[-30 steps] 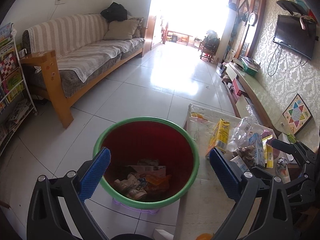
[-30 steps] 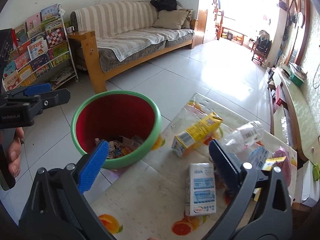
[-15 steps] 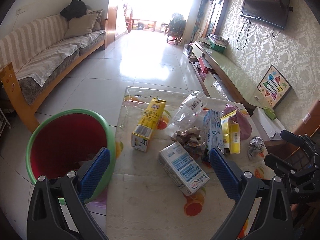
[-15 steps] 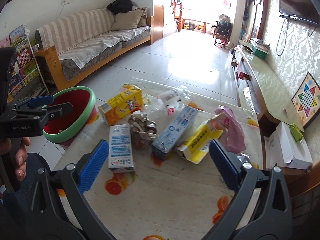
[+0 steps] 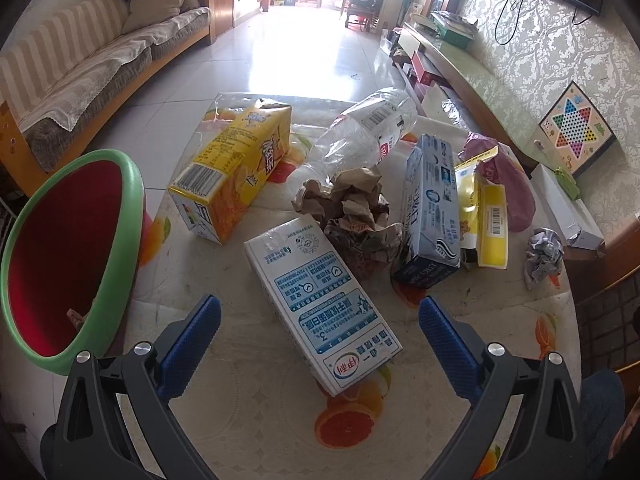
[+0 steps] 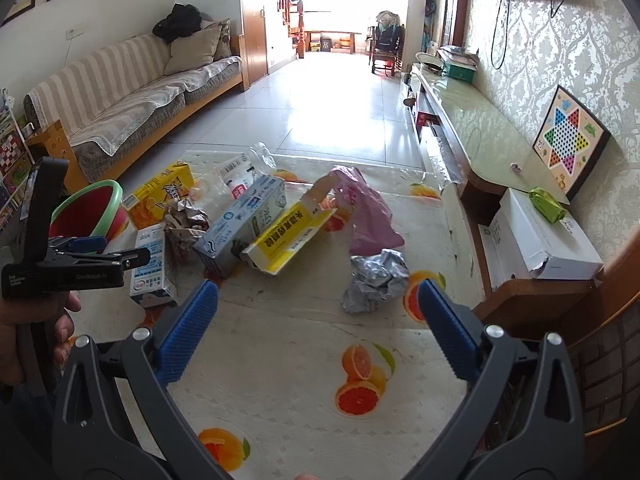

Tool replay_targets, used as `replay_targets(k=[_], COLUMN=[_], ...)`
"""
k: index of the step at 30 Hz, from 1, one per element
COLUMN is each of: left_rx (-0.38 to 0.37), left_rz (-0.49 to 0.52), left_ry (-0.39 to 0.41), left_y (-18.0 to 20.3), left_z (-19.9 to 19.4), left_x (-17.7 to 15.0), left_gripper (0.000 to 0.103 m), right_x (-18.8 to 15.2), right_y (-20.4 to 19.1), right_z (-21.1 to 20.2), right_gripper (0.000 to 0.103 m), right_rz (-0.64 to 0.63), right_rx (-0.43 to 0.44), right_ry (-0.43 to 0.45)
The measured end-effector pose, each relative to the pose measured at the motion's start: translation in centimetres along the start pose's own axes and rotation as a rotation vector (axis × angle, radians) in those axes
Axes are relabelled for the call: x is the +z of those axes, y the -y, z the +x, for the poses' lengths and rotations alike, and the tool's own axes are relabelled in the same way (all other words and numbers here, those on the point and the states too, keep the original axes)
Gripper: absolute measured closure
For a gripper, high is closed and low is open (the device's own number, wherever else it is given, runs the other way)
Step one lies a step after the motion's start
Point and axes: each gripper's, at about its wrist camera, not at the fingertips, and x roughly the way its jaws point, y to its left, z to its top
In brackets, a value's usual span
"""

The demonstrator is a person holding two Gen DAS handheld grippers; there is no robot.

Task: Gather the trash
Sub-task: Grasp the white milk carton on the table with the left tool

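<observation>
Trash lies on a fruit-print table cloth [image 5: 248, 412]. My left gripper [image 5: 318, 318] is open, its jaws on either side of a white and blue milk carton [image 5: 320, 304], a little above it. Behind lie a yellow juice carton [image 5: 236, 168], crumpled brown paper [image 5: 352, 212], a clear plastic bottle [image 5: 368, 128], a blue toothpaste box [image 5: 432, 208], an open yellow box [image 5: 488, 216] and a pink bag [image 5: 516, 188]. My right gripper [image 6: 318, 302] is open and empty, near a crumpled foil ball [image 6: 374, 280]. The red bin with a green rim [image 5: 68, 256] stands left of the table.
A sofa [image 6: 132, 104] runs along the left wall. A low TV cabinet [image 6: 472, 128] runs along the right wall, with a white box [image 6: 536, 236] at its near end. A tiled floor [image 6: 328, 104] stretches beyond the table.
Both grippers swung right from over the bin to over the table. The left one came down close to the milk carton; the right one moved toward the foil ball.
</observation>
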Motion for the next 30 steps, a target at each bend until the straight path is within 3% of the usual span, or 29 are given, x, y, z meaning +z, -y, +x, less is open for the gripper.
replay_targets(k=[12,20,25,30], left_rx=[0.105,0.108,0.087,0.071], left_rz=[-0.033,-0.048,-0.035,-0.037], left_ry=[-0.093,-0.123,-0.096,-0.051], left_y=[1.2,0.3,-0.2,-1.0], left_z=[3.9,4.7,3.4,1.3], left_x=[0.7,-0.1,-0.4,-0.6], left_gripper=[0.01,0.044,0.052,0.053], right_x=[-3.1,-4.0,-3.7,-2.8], right_y=[3.8,4.3,4.4,4.6], right_z=[-0.2,0.6,1.7,3.5], right_gripper=[0.005,0.005,0.005,0.005], right_rz=[0.077,0.097,0.094,0.099], right_rx=[-0.03,-0.038,-0.038,-0.038], right_ry=[-0.032,-0.056,-0.066,-0.077])
